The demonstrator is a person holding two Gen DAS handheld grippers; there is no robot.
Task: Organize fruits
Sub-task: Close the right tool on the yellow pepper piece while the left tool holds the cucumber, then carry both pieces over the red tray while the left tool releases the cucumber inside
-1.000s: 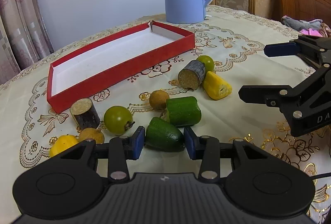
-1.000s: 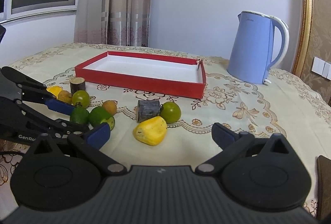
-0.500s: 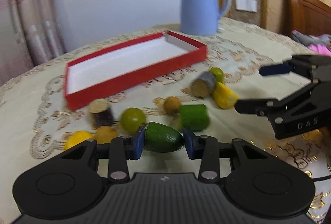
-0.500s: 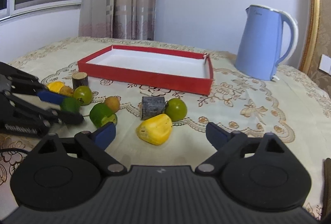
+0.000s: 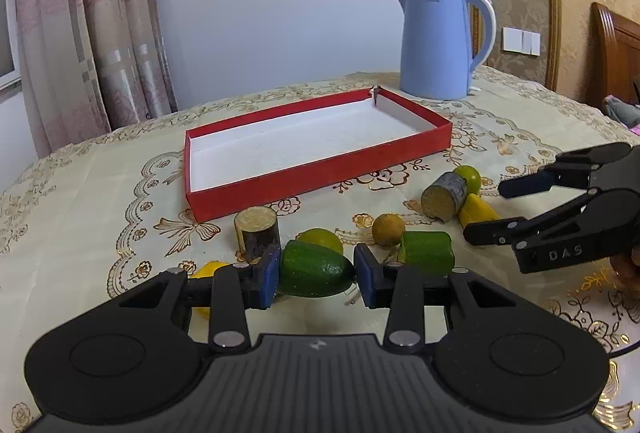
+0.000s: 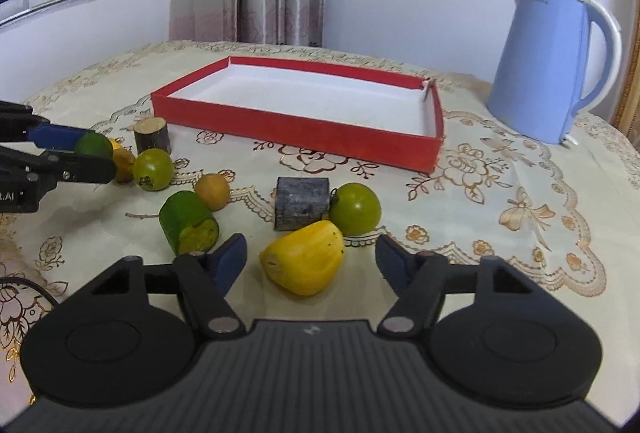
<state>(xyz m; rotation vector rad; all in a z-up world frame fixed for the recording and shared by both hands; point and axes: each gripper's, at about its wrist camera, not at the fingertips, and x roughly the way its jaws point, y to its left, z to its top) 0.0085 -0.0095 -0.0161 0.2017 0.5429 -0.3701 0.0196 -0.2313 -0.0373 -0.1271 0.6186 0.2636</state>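
Observation:
My left gripper (image 5: 316,275) is shut on a dark green avocado-like fruit (image 5: 314,274) and holds it above the tablecloth, in front of the empty red tray (image 5: 320,173); the pair also shows in the right wrist view (image 6: 94,145). My right gripper (image 6: 310,259) is open, its blue pads either side of a yellow fruit (image 6: 304,263) lying on the cloth. Other pieces lie around: a cut green piece (image 6: 188,221), a round green fruit (image 6: 355,208), a grey log piece (image 6: 301,203), a small orange fruit (image 6: 212,191).
A blue kettle (image 5: 436,41) stands behind the tray at the right. A brown log piece (image 5: 256,233), another green fruit (image 6: 153,169) and yellow pieces (image 5: 210,271) lie left of the group. A wooden bed frame (image 5: 616,53) is beyond the table's right edge.
My left gripper closed on the green fruit and lifted it off the cloth, tilting up toward the tray. My right gripper moved forward and lower around the yellow fruit.

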